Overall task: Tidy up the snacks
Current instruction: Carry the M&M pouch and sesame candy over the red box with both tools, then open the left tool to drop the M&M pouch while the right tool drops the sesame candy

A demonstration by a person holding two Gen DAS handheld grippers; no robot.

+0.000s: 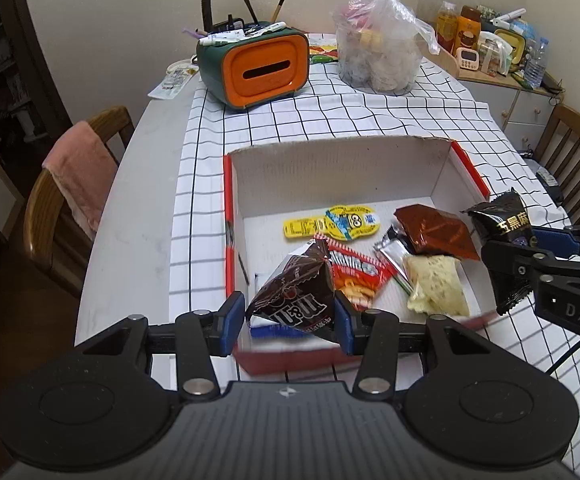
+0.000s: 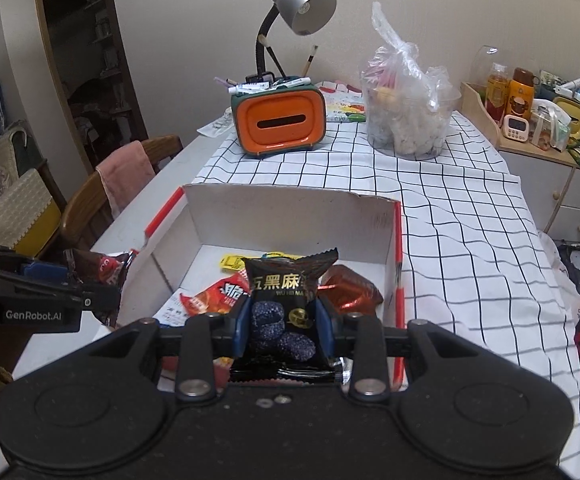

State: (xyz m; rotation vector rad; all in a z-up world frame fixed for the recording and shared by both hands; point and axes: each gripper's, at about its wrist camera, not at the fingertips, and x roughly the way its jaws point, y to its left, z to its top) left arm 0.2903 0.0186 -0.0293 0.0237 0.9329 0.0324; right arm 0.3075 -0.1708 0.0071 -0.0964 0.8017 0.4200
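A: Your left claw is pinching a brown chocolate bag between its blue pads; the bag hangs over the near left part of the white box; does that match your view?

B: Yes; from the right wrist you see that same claw at the far left edge, with the brown bag just outside the box's left wall.

A: And your right claw?

B: It is pinching a black sesame snack pack; the pack stands upright between the pads, above the near end of the box; in the left view it sits at the box's right edge.

A: What lies in the box?

B: On its floor you have a yellow packet toward the far side; a red snack bag near the middle; a silver wrapper beside it; a dark red foil pack to the right; a pale yellow packet nearer.

A: And beyond it?

B: The box rests on a checked cloth over the desk; at the far end stand an orange tissue box and a clear plastic bag.
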